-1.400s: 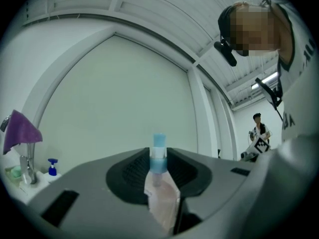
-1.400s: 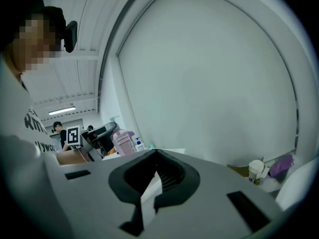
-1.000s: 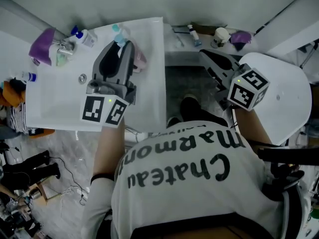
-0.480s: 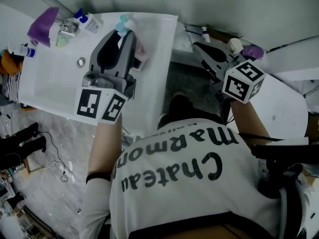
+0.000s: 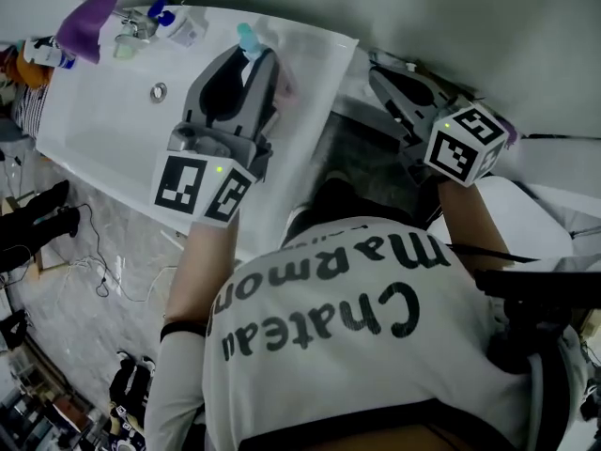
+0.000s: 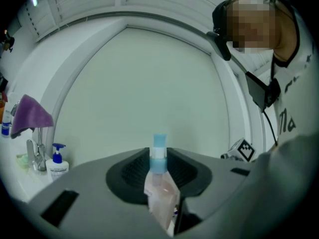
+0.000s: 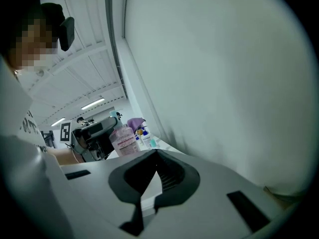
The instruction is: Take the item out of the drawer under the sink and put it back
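A pale pink bottle (image 5: 285, 90) with a light blue cap stands upright between the jaws of my left gripper (image 5: 254, 62), which is shut on it above the right part of the white sink (image 5: 103, 139). From the left gripper view the bottle (image 6: 160, 190) fills the gap between the pads, cap uppermost. My right gripper (image 5: 381, 75) hangs to the right of the sink, near the wall, its fingertips touching and nothing between them. In the right gripper view (image 7: 157, 154) the bottle (image 7: 122, 139) shows to the left in the other gripper. The drawer under the sink is hidden.
At the sink's far end stand a tap (image 5: 131, 28), a purple cloth (image 5: 89, 19) and a pump bottle (image 5: 180, 26). A white rounded fixture (image 5: 531, 216) lies to the right. Cables (image 5: 117, 280) trail on the floor at the left. The wall is close ahead.
The head view has swung, so the sink now sits tilted and further left. The left gripper keeps its hold on the bottle above the sink; the right gripper stays beside it.
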